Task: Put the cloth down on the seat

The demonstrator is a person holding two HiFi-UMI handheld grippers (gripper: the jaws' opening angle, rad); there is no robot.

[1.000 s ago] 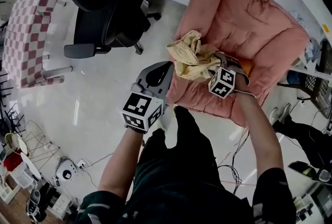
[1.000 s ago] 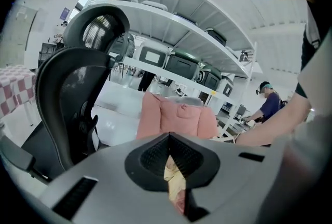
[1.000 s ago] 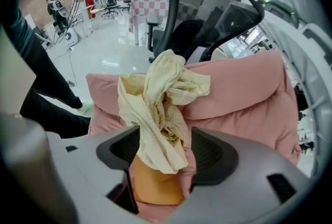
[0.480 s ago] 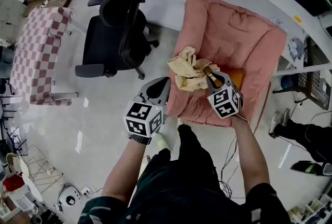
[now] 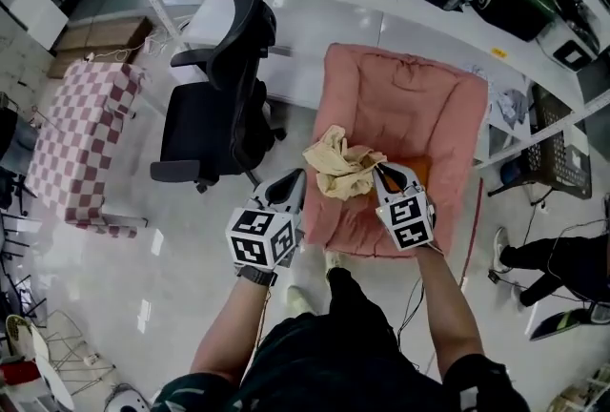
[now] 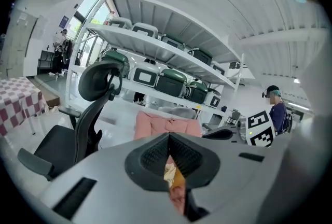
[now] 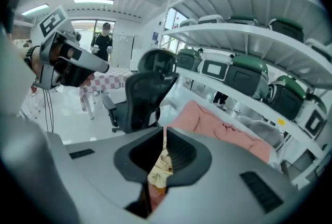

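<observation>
Right gripper just closed on 1 cloth, 1 seat below

The cloth is pale yellow, the armchair pink, the office chair black, the tablecloth red-and-white checked.

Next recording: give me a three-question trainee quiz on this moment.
1. True or false: the cloth lies spread flat on the black office chair.
2. Which gripper grips the cloth? A) left B) right C) neither
3. Fill in: the seat under the cloth is ___ in colour.
Key: 1 false, it hangs bunched over the seat; 2 B, the right gripper; 3 pink.
</observation>
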